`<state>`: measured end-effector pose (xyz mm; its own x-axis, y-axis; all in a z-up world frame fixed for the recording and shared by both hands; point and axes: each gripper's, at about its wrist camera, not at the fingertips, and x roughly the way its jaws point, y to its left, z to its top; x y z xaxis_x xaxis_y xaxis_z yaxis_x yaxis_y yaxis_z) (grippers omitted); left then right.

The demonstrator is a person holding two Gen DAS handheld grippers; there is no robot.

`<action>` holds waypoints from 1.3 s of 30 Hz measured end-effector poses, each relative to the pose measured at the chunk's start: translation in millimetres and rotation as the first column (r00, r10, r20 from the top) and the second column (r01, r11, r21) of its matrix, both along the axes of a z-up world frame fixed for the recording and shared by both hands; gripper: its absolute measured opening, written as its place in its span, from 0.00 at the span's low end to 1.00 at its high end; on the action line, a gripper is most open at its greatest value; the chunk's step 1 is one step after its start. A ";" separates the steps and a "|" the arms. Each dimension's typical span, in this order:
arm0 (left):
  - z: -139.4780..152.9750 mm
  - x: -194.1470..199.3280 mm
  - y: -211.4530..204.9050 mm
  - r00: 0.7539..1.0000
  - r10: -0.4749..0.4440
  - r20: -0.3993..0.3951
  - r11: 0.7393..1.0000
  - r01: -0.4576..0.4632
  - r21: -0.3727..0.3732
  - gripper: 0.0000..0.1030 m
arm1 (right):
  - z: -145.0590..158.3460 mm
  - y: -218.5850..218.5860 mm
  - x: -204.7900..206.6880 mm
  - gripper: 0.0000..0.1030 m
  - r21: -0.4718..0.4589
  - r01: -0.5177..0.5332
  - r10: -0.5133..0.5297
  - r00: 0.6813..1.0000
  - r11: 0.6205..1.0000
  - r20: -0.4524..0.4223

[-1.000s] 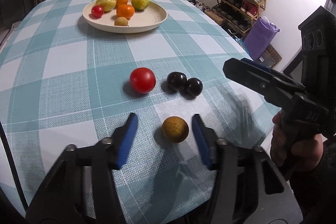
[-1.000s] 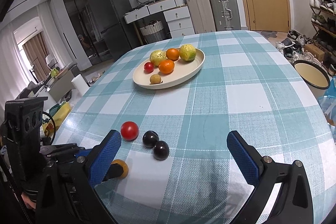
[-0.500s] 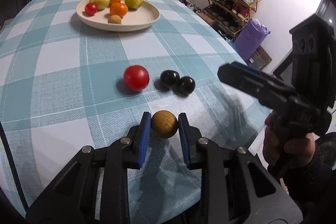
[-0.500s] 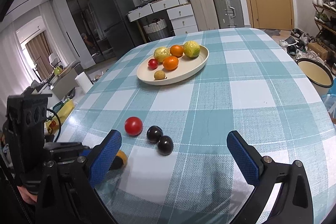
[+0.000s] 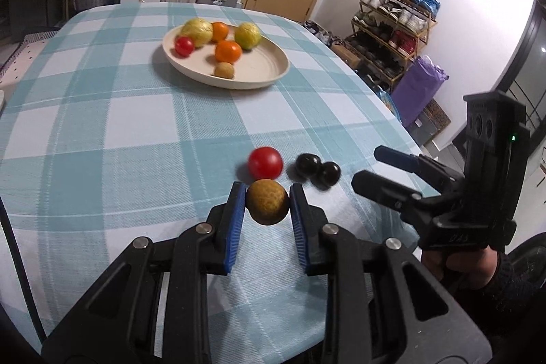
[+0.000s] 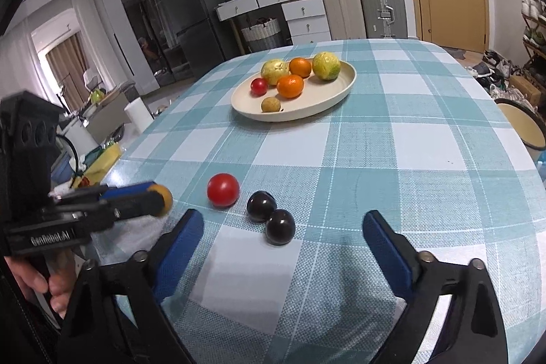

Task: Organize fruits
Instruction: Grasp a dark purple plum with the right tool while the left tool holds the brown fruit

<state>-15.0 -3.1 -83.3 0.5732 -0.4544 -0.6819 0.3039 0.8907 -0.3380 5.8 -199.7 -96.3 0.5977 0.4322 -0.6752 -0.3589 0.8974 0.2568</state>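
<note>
— Where's the brown fruit [image 5: 267, 201]?
— Pinched in my left gripper [image 5: 267, 205], near the red tomato [image 5: 265, 162].
— And your right gripper [image 6: 283, 236]?
— Spread wide before two dark plums [image 6: 261, 205]; only the left wrist view shows the grip.

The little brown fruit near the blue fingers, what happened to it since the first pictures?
The left gripper closed its fingers on the brown fruit and seems to have lifted it off the tablecloth. A second ago the fingers stood wide apart with the fruit lying between them. The right gripper stayed open, and the red tomato, the two dark plums and the plate of fruit did not move.
</note>
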 end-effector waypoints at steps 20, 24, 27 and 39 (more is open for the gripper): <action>4.5 20.3 22.9 0.998 0.068 -0.006 0.998 -0.068 -0.006 0.23 | -20.6 15.0 13.9 0.29 -0.014 -0.073 0.072 0.995 0.997 -0.068; 5.8 28.5 23.1 0.997 0.075 -0.008 0.997 -0.075 -0.003 0.23 | -19.1 9.7 14.8 0.22 0.010 -0.087 0.087 0.994 0.996 -0.067; 6.2 37.6 24.9 0.996 0.088 -0.010 0.996 -0.088 0.005 0.23 | -21.1 8.4 16.8 0.22 0.009 -0.093 0.094 0.993 0.996 -0.071; 2.4 74.3 26.0 0.994 0.105 -0.035 0.994 -0.105 0.005 0.23 | -18.2 -14.5 26.9 0.21 0.130 -0.054 0.066 0.993 0.990 -0.093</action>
<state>59.3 22.9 -80.9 0.5932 -0.3909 -0.7038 0.1962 0.9181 -0.3445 32.7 -214.2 -114.4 0.5026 0.5515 -0.6657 -0.3794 0.8327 0.4034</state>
